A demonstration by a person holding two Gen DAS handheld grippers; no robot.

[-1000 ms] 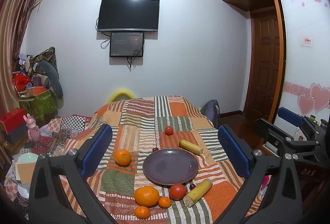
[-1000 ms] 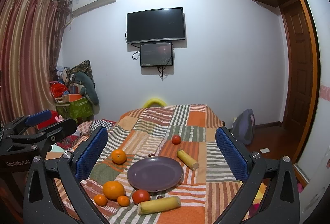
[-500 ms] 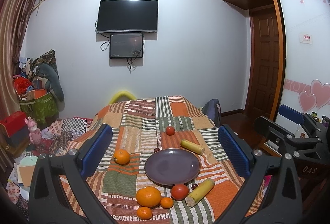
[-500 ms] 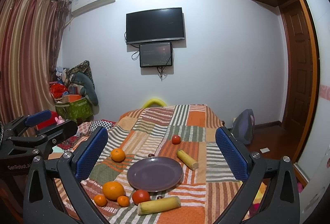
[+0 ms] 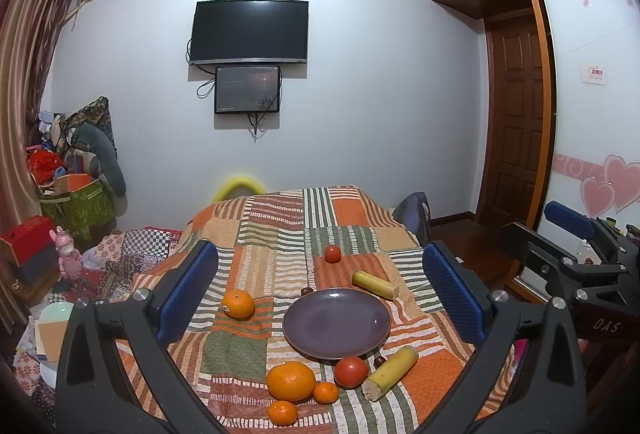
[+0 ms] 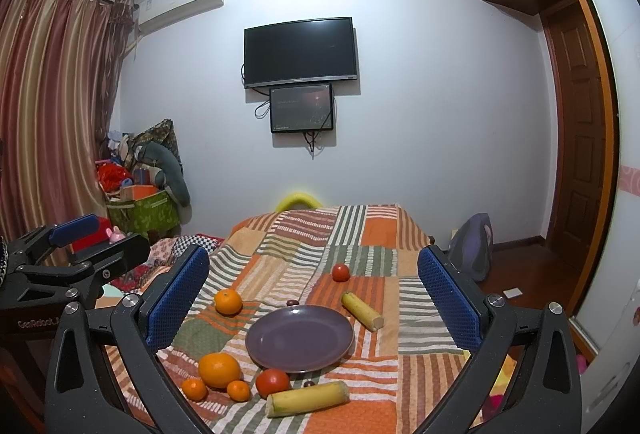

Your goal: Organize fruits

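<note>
A: Table (image 5: 280,226) first, under its patchwork cloth, then?

B: Plate (image 5: 337,322), bare, mid-table. Fruit lies around it: big orange (image 5: 291,381) and tomato (image 5: 351,372) at its near rim.

A: My fingers?

B: Left gripper (image 5: 320,294) and right gripper (image 6: 316,298) gape wide, holding nothing, above the near edge.

White-walled room, wall-mounted television (image 5: 249,32), striped curtains (image 6: 52,106), brown wooden door (image 5: 516,122), patchwork-covered table (image 5: 280,234).
</note>
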